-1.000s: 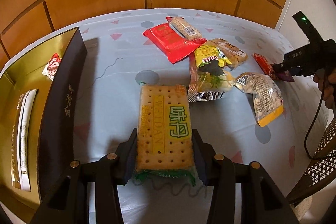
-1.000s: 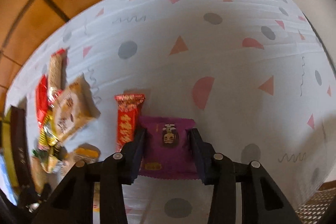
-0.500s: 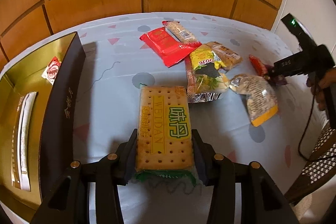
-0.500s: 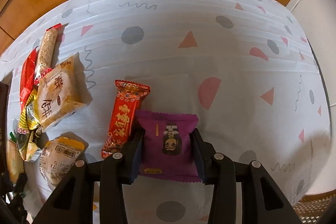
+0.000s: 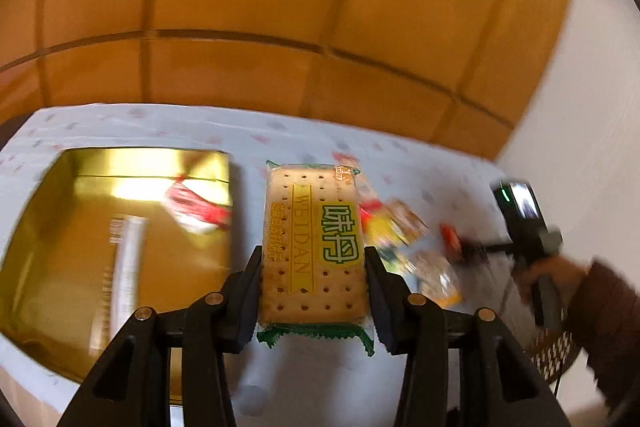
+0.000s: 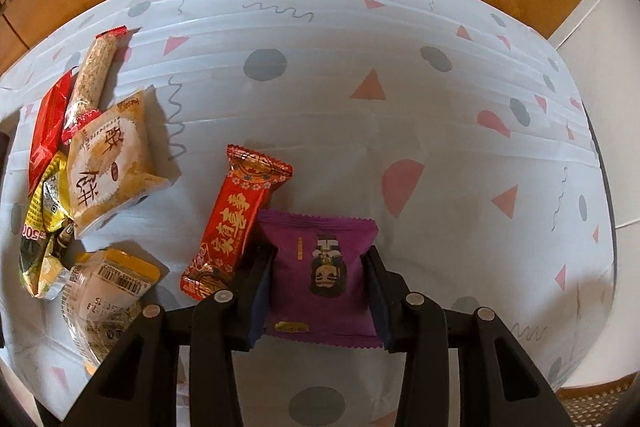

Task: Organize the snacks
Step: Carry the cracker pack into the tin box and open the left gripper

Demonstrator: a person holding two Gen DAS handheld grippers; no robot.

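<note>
My left gripper (image 5: 314, 267) is shut on a cracker pack (image 5: 314, 239) with green and yellow print and holds it in the air above the table. A gold box (image 5: 120, 239) lies open to its left, with a red-and-white snack (image 5: 196, 211) and a long white packet (image 5: 124, 267) inside. My right gripper (image 6: 320, 267) is shut on a purple snack packet (image 6: 322, 271), just above the patterned tablecloth (image 6: 360, 67). A red bar (image 6: 236, 219) lies against its left side. The right gripper also shows in the left wrist view (image 5: 472, 251).
A pile of snacks lies at the left in the right wrist view: a beige pastry pack (image 6: 110, 159), a long sesame bar (image 6: 94, 71), a red packet (image 6: 48, 131), a yellow packet (image 6: 44, 227) and a clear nut pack (image 6: 108, 295). A wooden panelled wall (image 5: 280, 27) stands behind the table.
My left gripper has lifted the cracker pack and swung left, so the gold box interior now shows. My right gripper has risen and pulled back with the purple packet.
</note>
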